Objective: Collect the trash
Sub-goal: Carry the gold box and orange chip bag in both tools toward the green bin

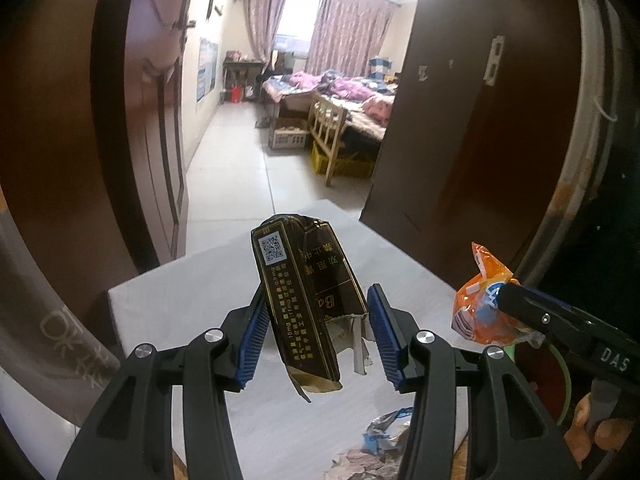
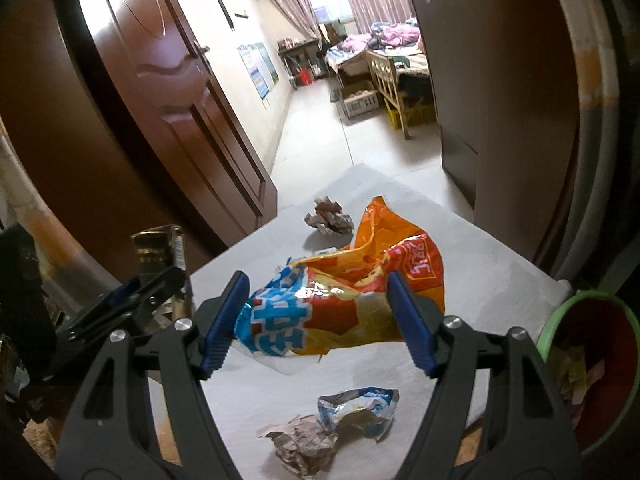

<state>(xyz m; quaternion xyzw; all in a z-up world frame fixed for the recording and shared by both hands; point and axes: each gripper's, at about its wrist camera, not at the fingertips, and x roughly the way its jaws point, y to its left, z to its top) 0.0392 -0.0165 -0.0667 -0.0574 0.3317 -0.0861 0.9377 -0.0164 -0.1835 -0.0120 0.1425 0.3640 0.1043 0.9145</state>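
Trash here is light and crushable — the left gripper clamps a flimsy cigarette carton, the right gripper a slippery orange wrapper mid-body.

A lived-in home, seen from the doorway of a bedroom.

Past the brown door I look down a pale tiled floor to a bed heaped with purple bedding, a wooden chair beside it, a box on the floor, long curtains over a bright window, and posters on the wall. A white-covered worktop stands at the threshold.
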